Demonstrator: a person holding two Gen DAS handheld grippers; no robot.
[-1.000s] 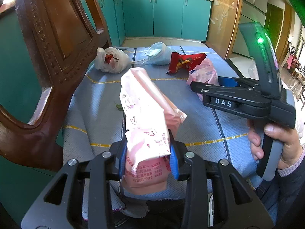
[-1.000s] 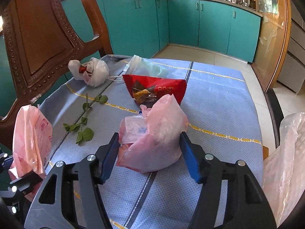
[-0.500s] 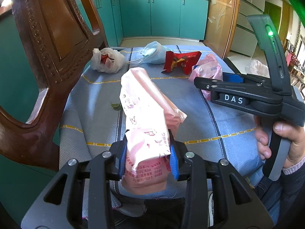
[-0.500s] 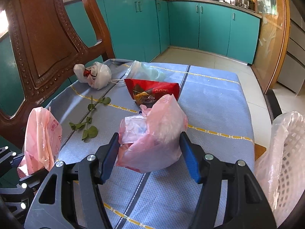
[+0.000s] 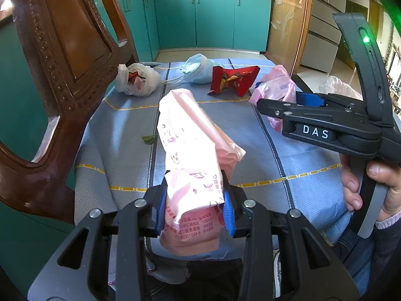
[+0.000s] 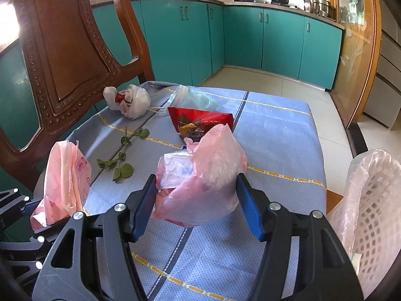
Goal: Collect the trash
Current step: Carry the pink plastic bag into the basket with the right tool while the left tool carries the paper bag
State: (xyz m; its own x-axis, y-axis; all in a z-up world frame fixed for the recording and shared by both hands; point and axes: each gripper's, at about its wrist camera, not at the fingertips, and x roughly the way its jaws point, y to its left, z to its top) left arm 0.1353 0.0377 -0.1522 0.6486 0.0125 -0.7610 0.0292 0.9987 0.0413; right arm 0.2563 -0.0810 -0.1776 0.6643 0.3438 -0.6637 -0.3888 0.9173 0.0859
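Note:
My left gripper [image 5: 194, 207] is shut on a pink printed wrapper [image 5: 191, 150] and holds it upright above the near edge of the blue tablecloth [image 5: 120, 135]; the wrapper also shows in the right wrist view [image 6: 65, 178]. My right gripper [image 6: 196, 207] is shut on a crumpled pink plastic bag [image 6: 203, 175], lifted above the cloth; the bag shows in the left wrist view [image 5: 278, 87]. On the table lie a red snack wrapper [image 6: 200, 123], a white knotted bag [image 6: 130, 100], a blue face mask [image 6: 193, 97] and a leafy stem [image 6: 122, 155].
A white lattice bin lined with clear plastic [image 6: 371, 205] stands at the right, beside the table. A carved wooden chair back [image 6: 62, 50] rises at the left. Teal cabinets [image 6: 250, 35] line the far wall.
Both grippers have risen and drawn back a little with their loads. The bin has come further into the right wrist view.

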